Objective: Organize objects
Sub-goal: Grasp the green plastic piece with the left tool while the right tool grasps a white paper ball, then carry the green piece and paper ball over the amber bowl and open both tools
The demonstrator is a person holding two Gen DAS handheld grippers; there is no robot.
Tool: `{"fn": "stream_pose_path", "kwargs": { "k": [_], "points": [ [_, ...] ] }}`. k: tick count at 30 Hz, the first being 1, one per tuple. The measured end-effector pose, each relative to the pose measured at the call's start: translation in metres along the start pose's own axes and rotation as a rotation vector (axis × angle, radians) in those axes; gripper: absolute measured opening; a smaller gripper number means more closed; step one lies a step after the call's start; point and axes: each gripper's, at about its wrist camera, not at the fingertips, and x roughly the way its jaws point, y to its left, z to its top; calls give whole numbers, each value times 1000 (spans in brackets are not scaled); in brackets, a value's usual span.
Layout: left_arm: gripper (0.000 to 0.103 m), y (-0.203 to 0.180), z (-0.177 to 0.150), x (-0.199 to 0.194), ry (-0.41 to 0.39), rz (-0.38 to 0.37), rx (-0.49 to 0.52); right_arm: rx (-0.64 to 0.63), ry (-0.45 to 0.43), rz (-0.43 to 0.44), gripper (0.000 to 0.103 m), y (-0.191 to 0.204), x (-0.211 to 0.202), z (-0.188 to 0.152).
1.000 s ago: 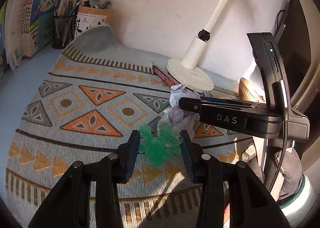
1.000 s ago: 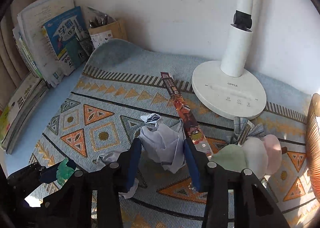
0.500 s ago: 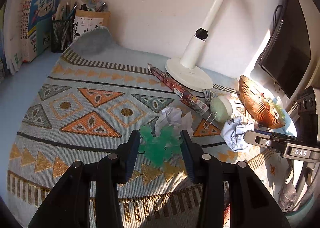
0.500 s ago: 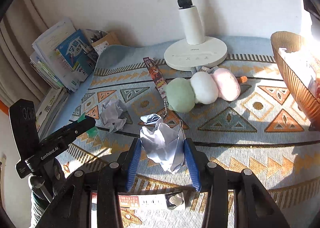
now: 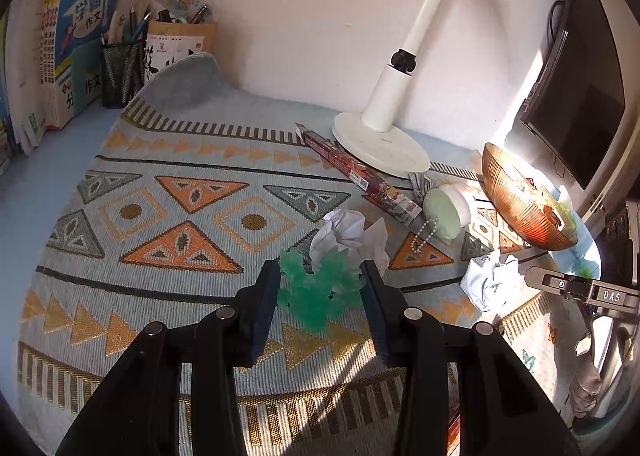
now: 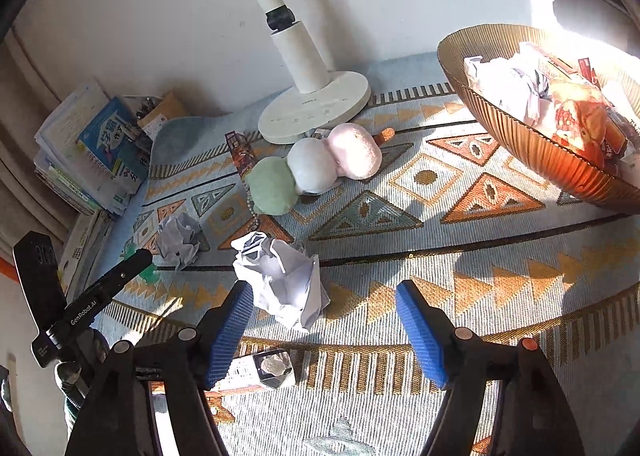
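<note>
Over the rug (image 6: pixel 460 216), right tongs (image 6: pixel 325 330) spread by crumpled paper (image 6: pixel 280 276); left tongs (image 5: pixel 320 296) pinch green toy (image 5: pixel 316 290).

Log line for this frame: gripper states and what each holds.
left gripper: shut on green crumpled wad | right gripper: open, white paper ball beside left finger

The right claw (image 6: pixel 324 320) now gapes wide, and its crumpled paper ball (image 6: pixel 280 280) lies released on the patterned mat (image 6: pixel 440 224).

White wall (image 5: pixel 304 16), patterned mat (image 5: pixel 168 192), white desk lamp (image 5: pixel 384 124), dark monitor (image 5: pixel 576 104), sunlight
</note>
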Motion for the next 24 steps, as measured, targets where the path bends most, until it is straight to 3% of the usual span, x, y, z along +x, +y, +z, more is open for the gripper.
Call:
{"fn": "stream_pose_path", "kwargs": {
  "k": [4,6,8,9,11,17,20,24],
  "points": [
    [38,1,1,1,6,-1,-2,-118,9,-89,73,29,20,-1],
    [38,1,1,1,6,-1,-2,-120,6,-85,72,29,29,0],
    [38,0,1,1,7,0,0,-89,3,-52,57,24,33,-1],
    [38,0,1,1,8,2,2,-81,0,-46,45,22,33,-1],
    [38,-2,1,1,10,7,7,-74,-27,-34,42,19,25,-3],
    [38,-33,4,-7,1,88,88,-77,-149,-51,42,5,-35,-1],
    [38,-75,19,-28,-48,47,155,-61,-237,-76,42,-12,-79,8],
    [38,-141,49,-29,-42,-106,213,-7,-377,-184,42,-47,-143,28]
  ]
}}
